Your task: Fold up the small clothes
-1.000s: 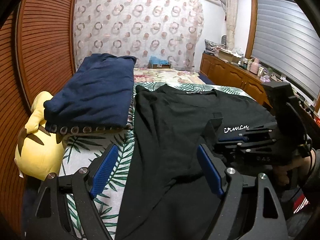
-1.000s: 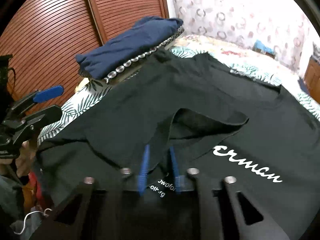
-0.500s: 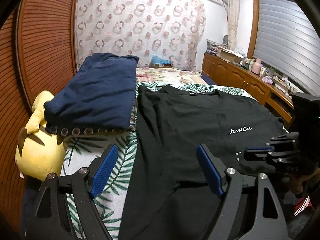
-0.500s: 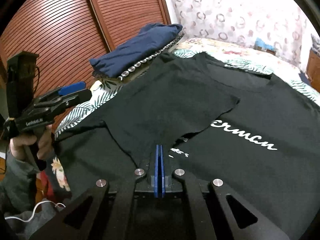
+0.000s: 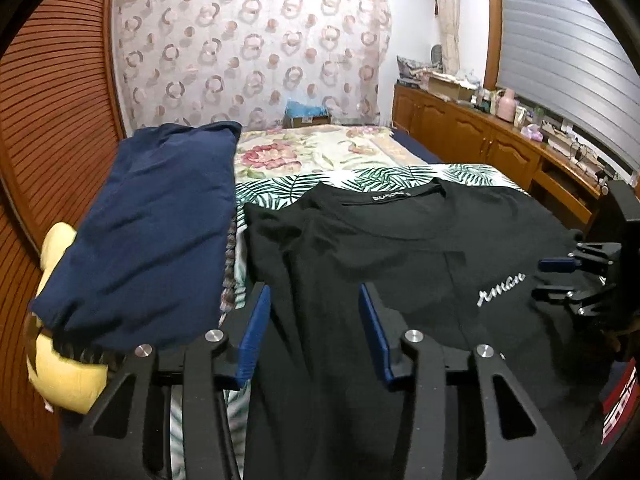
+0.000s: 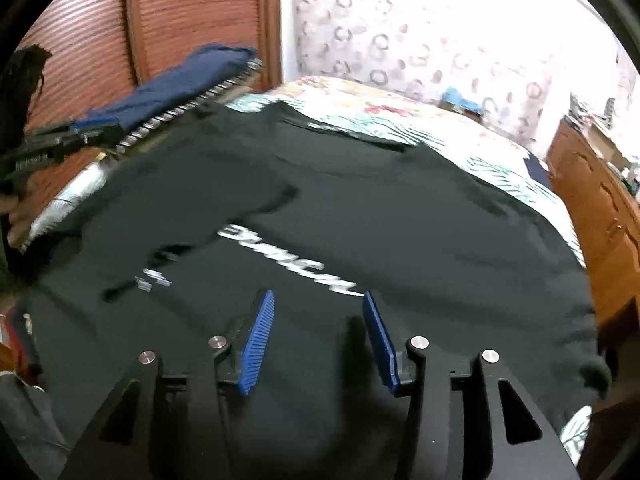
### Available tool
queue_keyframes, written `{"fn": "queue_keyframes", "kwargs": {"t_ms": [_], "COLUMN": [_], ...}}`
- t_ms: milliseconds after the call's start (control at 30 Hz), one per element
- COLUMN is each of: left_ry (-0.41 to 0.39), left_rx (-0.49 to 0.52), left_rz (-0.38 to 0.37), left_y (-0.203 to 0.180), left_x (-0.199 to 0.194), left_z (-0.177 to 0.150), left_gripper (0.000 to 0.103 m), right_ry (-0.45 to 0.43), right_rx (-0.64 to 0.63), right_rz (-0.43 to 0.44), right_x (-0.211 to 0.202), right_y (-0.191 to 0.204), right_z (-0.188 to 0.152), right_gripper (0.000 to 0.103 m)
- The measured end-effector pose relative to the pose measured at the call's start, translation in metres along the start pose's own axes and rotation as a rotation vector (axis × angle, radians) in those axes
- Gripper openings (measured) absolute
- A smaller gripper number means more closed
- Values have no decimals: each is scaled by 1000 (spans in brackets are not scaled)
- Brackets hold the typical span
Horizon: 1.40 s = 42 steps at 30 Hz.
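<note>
A black T-shirt (image 5: 400, 248) with white lettering lies spread on the bed, one side flap folded in over its chest (image 6: 240, 184). My left gripper (image 5: 313, 294) hovers over the shirt's left part. Its jaws are closing, with cloth lying beneath them and the blue pads (image 5: 256, 320) not pressing on it. My right gripper (image 6: 319, 294) is above the shirt's lower front, just below the lettering. Its jaws are opening, with nothing pinched between them. In the left wrist view the right gripper (image 5: 560, 276) shows at the shirt's right edge.
A folded navy garment (image 5: 160, 216) lies on the bed to the left of the shirt, over a yellow plush toy (image 5: 68, 376). Slatted wooden doors (image 5: 52, 120) stand on the left. A wooden cabinet (image 5: 480, 140) with clutter runs along the right. The leaf-print sheet (image 5: 280, 188) continues beyond the collar.
My right gripper let go of the shirt flap, which now lies flat, and swung to the right. My left gripper's jaws narrowed and it shifted over the shirt.
</note>
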<state>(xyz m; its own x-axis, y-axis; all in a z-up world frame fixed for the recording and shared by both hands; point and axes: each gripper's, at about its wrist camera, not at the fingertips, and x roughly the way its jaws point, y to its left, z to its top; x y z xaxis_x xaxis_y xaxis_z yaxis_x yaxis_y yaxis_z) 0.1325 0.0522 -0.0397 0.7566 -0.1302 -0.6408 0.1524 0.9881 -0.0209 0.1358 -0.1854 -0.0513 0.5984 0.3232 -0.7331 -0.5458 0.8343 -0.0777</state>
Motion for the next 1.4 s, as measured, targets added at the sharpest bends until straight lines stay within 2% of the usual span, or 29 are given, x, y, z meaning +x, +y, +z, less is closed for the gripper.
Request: {"fn": "queue_keyframes", "kwargs": {"t_ms": [200,433,567,633,733,767,867,933,1000,1200,1400], "left_ry": [55,101,132,150,176,187,207,184,171,60,43], "left_rx": [10,36,71,71,64,59,32,43,55,31,-5], "left_rz": [-2,20,52,64,106,97,61,52,96,166,208], "left_y": [-1,-7,-11,-9,-2,1,7,7,8,31,61], "left_x": [34,65,79,86,97,100,102,94,87,52,52], "left_z": [16,32,37,40,42,41,38,39,41,71,88], "left_gripper": [44,44,43,34,29,27,5,3,3,3,3], "right_ry": [21,12,11,9,7,7,7,6,6,6,6], "right_rx": [41,55,53,58,61,60,60,62,61,59,58], "right_rz": [-35,14,10,14,17,13,13,15,13,11,11], "right_x": [7,5,6,3,0,0,0,0,-1,-1,-1], "right_y": [-21,-34,-36,-39,-41,-40,-41,-42,-42,-42,-42], "right_z": [-3,-11,-11,-16,-20,-20,-20,-21,-22,-22,-21], "right_gripper": [48,49,50,50,50,50,50,50,50,50,50]}}
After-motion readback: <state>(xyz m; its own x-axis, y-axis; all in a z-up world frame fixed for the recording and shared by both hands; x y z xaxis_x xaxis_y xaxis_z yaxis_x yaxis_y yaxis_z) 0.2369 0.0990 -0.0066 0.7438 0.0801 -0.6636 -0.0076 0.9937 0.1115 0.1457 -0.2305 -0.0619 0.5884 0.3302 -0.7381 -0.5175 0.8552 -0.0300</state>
